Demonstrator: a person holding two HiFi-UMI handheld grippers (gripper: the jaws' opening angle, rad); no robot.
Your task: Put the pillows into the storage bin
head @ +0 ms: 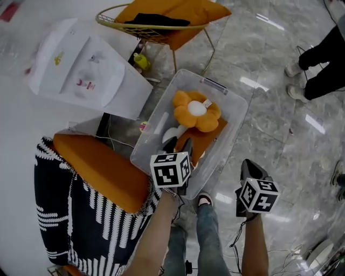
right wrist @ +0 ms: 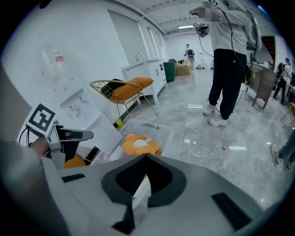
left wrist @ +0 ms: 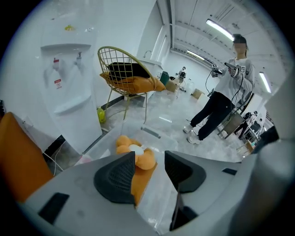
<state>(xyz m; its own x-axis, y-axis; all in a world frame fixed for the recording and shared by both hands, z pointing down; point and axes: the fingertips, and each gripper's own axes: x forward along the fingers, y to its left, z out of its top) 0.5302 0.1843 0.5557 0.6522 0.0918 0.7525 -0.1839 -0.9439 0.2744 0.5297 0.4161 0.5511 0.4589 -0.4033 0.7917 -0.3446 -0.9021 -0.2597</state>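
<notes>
A clear storage bin [head: 229, 141] stands on the marble floor. Inside it an orange flower pillow [head: 196, 110] lies on a flat orange pillow [head: 209, 137]. My left gripper [head: 180, 144] hangs over the bin's near end, open, with nothing between its pads; in the left gripper view [left wrist: 150, 160] the flower pillow [left wrist: 133, 150] shows through the gap, down in the bin [left wrist: 154, 132]. My right gripper [head: 249, 164] is outside the bin to the right, over the floor, shut and empty [right wrist: 145, 159]. Another orange pillow [head: 99, 167] rests on a striped seat at left.
A gold wire chair [head: 156, 26] holding an orange pillow [head: 180, 11] and a dark cloth stands behind the bin. A white water dispenser [head: 86, 70] is at the left. A person's legs [head: 323, 59] are at the far right. Cables lie on the floor near my feet.
</notes>
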